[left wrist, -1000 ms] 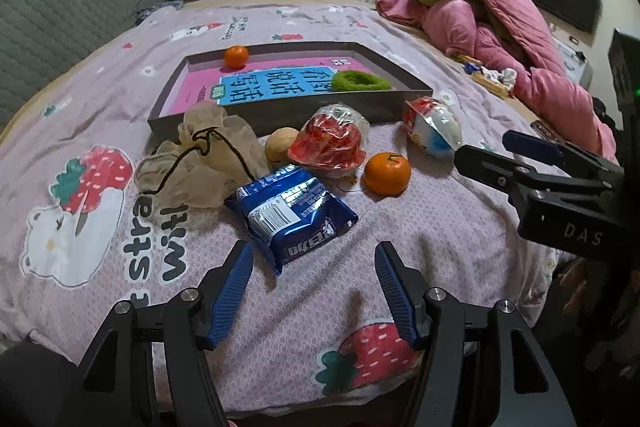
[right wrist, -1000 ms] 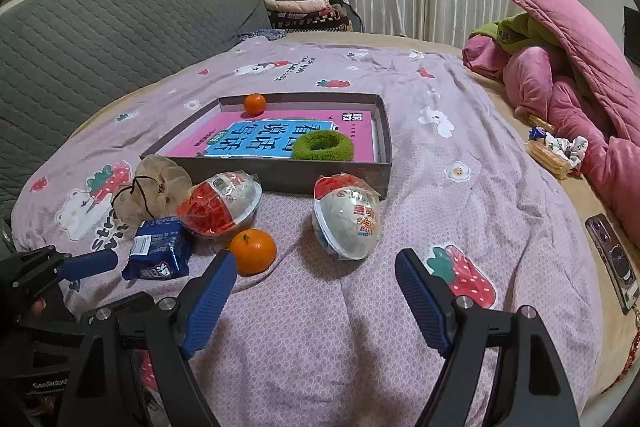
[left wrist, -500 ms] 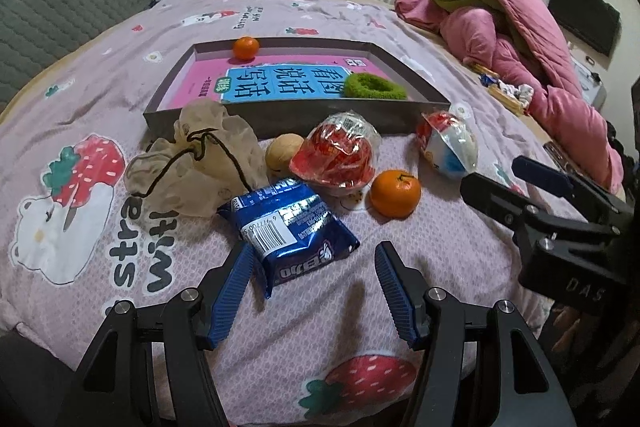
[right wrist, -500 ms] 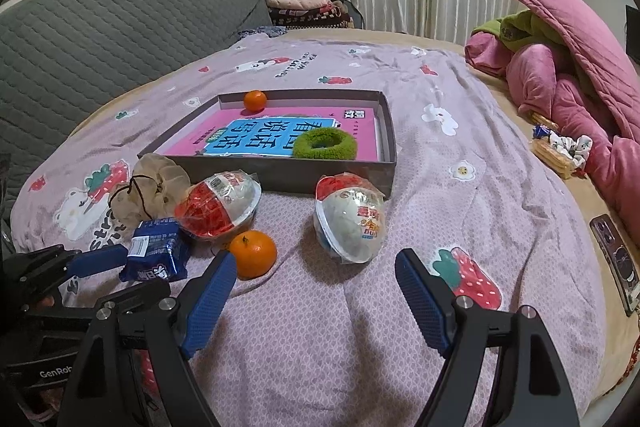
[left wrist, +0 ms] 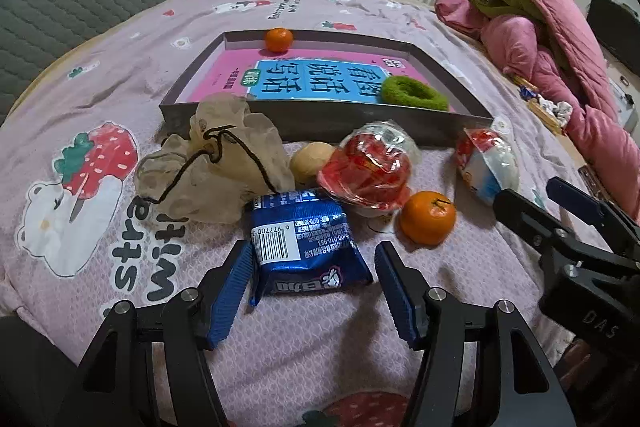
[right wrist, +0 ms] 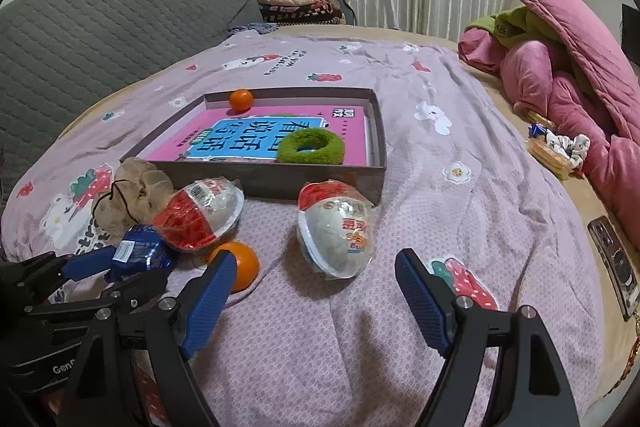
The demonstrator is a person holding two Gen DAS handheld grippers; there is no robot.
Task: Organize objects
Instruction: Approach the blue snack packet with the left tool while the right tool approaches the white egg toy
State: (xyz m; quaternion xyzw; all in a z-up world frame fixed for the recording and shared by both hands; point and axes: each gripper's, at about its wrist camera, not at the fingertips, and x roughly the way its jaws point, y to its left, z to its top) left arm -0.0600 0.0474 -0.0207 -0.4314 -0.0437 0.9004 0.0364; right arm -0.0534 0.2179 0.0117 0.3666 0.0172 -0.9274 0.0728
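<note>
A blue snack packet [left wrist: 304,247] lies on the bedspread [left wrist: 120,39] near the front edge of the bed, barcode side up. The left gripper [left wrist: 312,291] is held wide open around the packet's near end, with a blue pad on either side; whether the left pad touches the wrapper cannot be told, and the right pad stands clear of it. Just behind the packet a beige drawstring pouch [left wrist: 216,163] is seen towards the left edge, and a small tan ball [left wrist: 310,159] sits beside it. A red-and-clear wrapped egg [left wrist: 368,171] rests against the packet's far right corner, and an orange [left wrist: 428,217] lies just beside that egg.

Further towards the right edge a second wrapped egg [right wrist: 336,231], white with a red top, is seen lying apart from the others. The right gripper [right wrist: 316,301] is held open above the bedspread in front of this egg, and nothing is held between its pads.

Behind all of these a shallow grey box [left wrist: 320,119] sits in the middle of the bed. In it a pink book [left wrist: 320,83] lies flat, a second orange [left wrist: 279,39] rests at the far wall, and a green fuzzy ring [left wrist: 414,93] lies on the book near the front right corner.

A pink quilt [right wrist: 580,75] is heaped at the far right edge, and a phone [right wrist: 614,263] lies near the right edge.
</note>
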